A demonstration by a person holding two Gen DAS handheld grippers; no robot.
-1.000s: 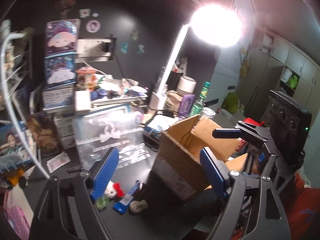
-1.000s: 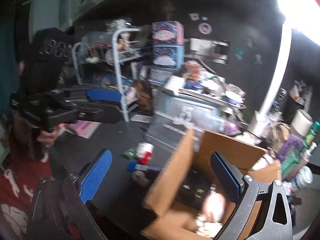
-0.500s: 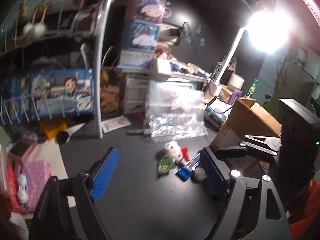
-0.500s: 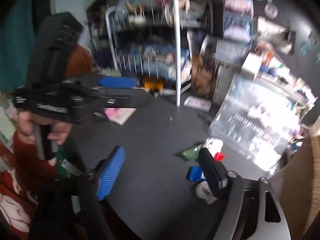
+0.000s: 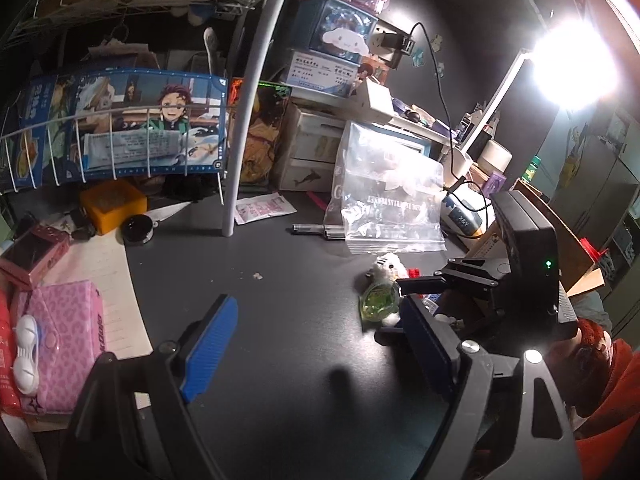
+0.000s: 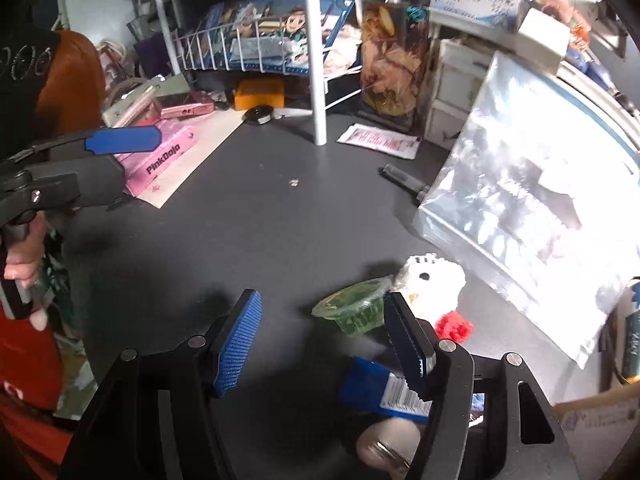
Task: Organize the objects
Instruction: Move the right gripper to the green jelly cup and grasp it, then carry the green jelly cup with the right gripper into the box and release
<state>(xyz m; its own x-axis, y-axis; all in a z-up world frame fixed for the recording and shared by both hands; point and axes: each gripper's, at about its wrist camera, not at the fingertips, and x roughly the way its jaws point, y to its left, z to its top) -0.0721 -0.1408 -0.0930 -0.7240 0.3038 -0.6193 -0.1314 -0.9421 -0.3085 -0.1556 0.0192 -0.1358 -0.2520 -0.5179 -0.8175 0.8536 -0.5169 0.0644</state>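
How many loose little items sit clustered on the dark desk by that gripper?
4, maybe more hidden: green jelly cup, white plush toy beside it, blue packet nearer, round pale object nearest.

Bare dark desk (image 6: 248, 232) lies open centre-left; plastic bag (image 6: 532, 208) and white pole (image 6: 314, 52) hem it in.

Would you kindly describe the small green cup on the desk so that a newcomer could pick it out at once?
Start at the big clear plastic bag leaning at the back of the dark desk; just in front of it lies a white plush toy. The green cup sits right beside that toy, tipped over, and is the only translucent green thing there.
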